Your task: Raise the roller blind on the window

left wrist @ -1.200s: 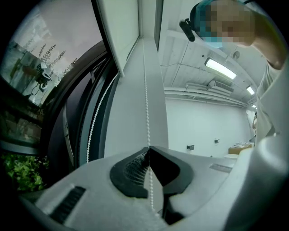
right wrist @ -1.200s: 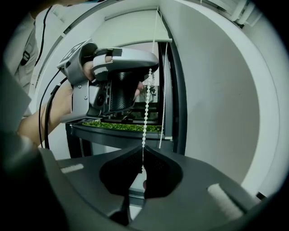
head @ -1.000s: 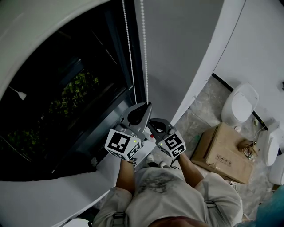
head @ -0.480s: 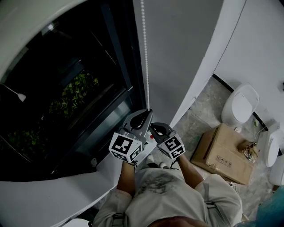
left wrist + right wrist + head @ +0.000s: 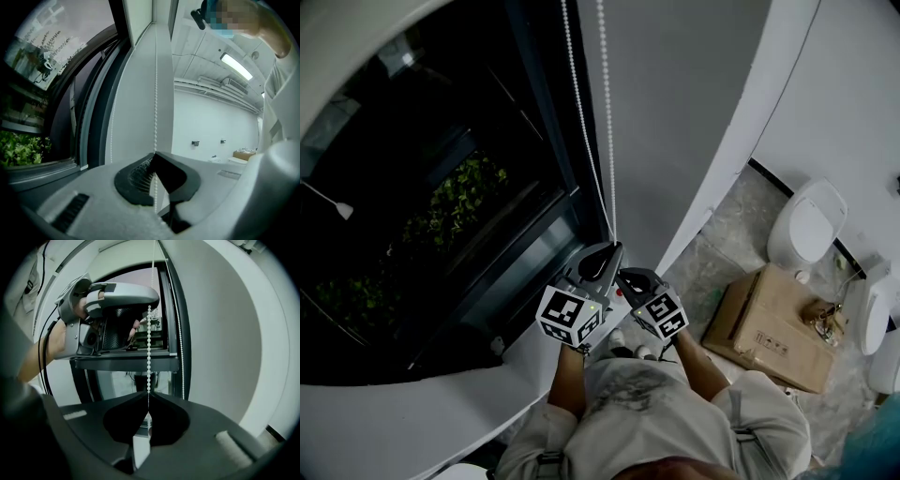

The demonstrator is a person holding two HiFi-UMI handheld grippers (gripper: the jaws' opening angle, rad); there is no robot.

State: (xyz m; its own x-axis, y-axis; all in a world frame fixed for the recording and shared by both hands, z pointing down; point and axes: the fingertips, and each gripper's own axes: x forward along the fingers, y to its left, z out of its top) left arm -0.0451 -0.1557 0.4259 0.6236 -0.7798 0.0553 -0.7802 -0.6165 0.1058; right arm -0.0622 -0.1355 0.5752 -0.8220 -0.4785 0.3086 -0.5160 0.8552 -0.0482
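Observation:
In the head view two white bead chain strands [image 5: 606, 112] hang beside the dark window [image 5: 441, 187]. The pale blind's lower edge [image 5: 356, 47] curves across the top left. My left gripper [image 5: 602, 255] and right gripper [image 5: 628, 277] sit close together at the chain's lower end. In the left gripper view the left gripper [image 5: 154, 157] is shut on the bead chain [image 5: 155, 93]; a second strand [image 5: 117, 103] runs to its left. In the right gripper view the right gripper [image 5: 148, 395] is shut on the same chain [image 5: 149, 348], just below the left gripper [image 5: 117, 310].
A white window sill [image 5: 422, 412] runs below the glass, with green plants [image 5: 459, 197] outside. To the right, a grey wall panel [image 5: 684, 103], a cardboard box [image 5: 773, 328] on the floor and white toilets [image 5: 808, 220] stand along the wall.
Both grippers have moved slightly down toward me, still shut on the chain. The blind's pale edge has drawn back toward the top left, uncovering more dark glass.

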